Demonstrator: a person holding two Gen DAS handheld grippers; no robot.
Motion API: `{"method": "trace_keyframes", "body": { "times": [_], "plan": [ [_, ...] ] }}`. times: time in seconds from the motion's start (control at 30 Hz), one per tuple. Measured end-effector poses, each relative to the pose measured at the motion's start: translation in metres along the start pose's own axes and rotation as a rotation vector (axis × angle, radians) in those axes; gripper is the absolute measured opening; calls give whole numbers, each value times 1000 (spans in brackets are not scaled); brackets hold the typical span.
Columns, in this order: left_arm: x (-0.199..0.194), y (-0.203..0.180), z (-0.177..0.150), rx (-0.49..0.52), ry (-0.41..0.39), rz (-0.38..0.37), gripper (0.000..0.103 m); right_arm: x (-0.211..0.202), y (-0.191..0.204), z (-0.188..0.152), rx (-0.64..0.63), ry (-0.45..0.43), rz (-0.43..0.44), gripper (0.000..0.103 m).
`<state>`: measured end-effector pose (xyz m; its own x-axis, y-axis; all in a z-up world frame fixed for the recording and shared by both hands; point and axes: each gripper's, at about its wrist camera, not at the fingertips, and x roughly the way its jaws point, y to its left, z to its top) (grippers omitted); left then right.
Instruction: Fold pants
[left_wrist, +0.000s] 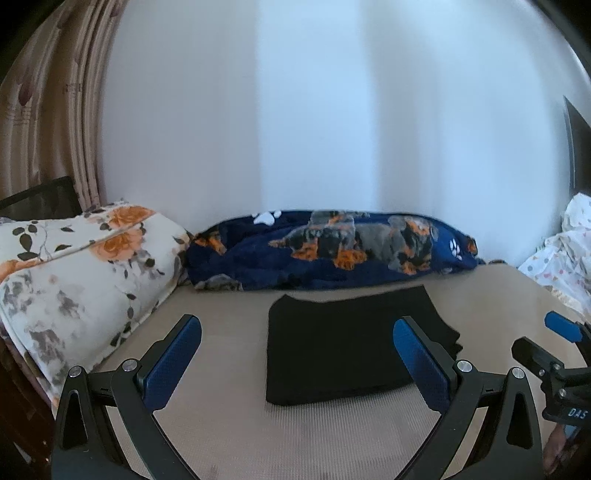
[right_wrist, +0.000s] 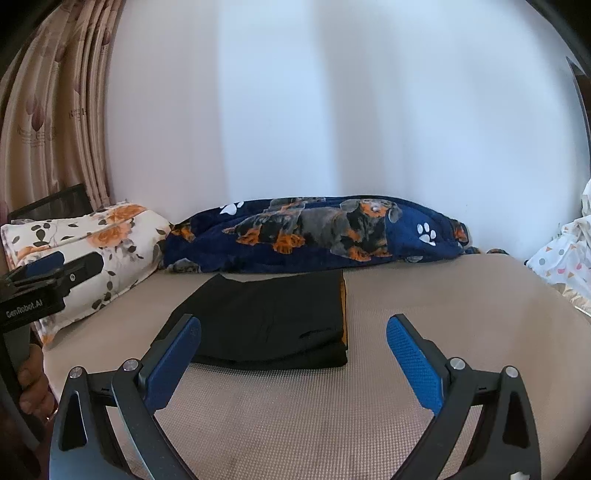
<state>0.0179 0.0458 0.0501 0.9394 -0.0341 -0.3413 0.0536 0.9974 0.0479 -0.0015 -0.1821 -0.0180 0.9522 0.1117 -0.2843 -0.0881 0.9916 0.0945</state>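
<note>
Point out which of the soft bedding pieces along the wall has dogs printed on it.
The navy blanket, bearing dogs and white paw prints, behind the folded black pants. The pillow beside it has orange flowers.

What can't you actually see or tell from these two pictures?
- Black pants: the layers inside the fold are hidden in both views; the orange strip at their right edge is too thin to identify.
- Right gripper: cut off by the left view's edge.
- Left gripper: cut off by the right view's edge.
- Both views: motion blur softens the wall.

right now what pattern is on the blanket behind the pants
Navy blue blanket with black-and-tan dogs and white paw prints, bunched behind the black pants; clearest in the right wrist view.
</note>
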Motion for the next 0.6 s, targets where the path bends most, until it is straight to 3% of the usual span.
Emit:
{"method": "trace_keyframes", "body": {
  "times": [0.17,0.6],
  "plan": [
    [10,-5,-6,4,35,-15,103,8,-2,-3,9,25,6,100],
    [12,-9,-10,28,27,-9,103,8,-2,-5,9,29,8,100]
  ]
}}
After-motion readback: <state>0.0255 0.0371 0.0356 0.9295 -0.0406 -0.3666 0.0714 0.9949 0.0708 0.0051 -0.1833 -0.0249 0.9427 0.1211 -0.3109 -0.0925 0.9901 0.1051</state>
